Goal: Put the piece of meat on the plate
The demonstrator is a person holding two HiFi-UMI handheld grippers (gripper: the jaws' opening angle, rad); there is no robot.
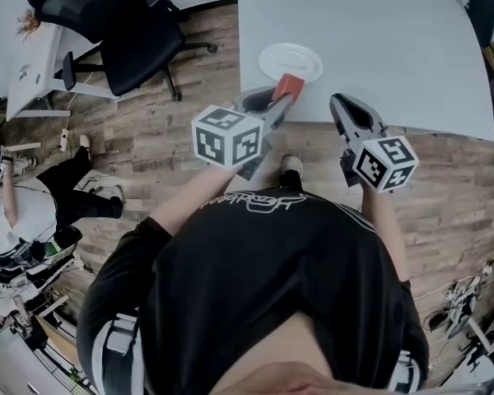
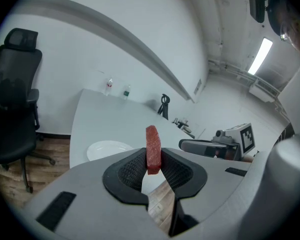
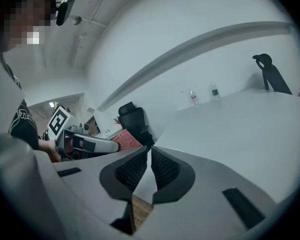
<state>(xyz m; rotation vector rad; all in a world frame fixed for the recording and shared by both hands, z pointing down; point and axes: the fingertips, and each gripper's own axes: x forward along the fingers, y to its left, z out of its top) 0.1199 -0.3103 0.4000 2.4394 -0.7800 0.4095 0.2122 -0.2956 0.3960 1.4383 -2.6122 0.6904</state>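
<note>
A red slab of meat (image 2: 153, 148) stands upright between the mesh pads of my left gripper (image 2: 152, 160), which is shut on it. In the head view the left gripper (image 1: 284, 94) holds the meat (image 1: 288, 85) over the near edge of the white table (image 1: 395, 48), just short of the white plate (image 1: 290, 60). The plate (image 2: 107, 149) lies empty, ahead and left of the jaws. My right gripper (image 1: 339, 102) hovers beside it at the table edge; its jaws (image 3: 150, 156) are together with nothing between them. The right gripper view shows the meat (image 3: 126, 139) in the left gripper.
A black office chair (image 1: 123, 31) stands on the wood floor left of the table. Another person (image 1: 33, 204) crouches at the far left. Two small bottles (image 2: 109, 85) and a black object (image 2: 163, 105) sit at the table's far end.
</note>
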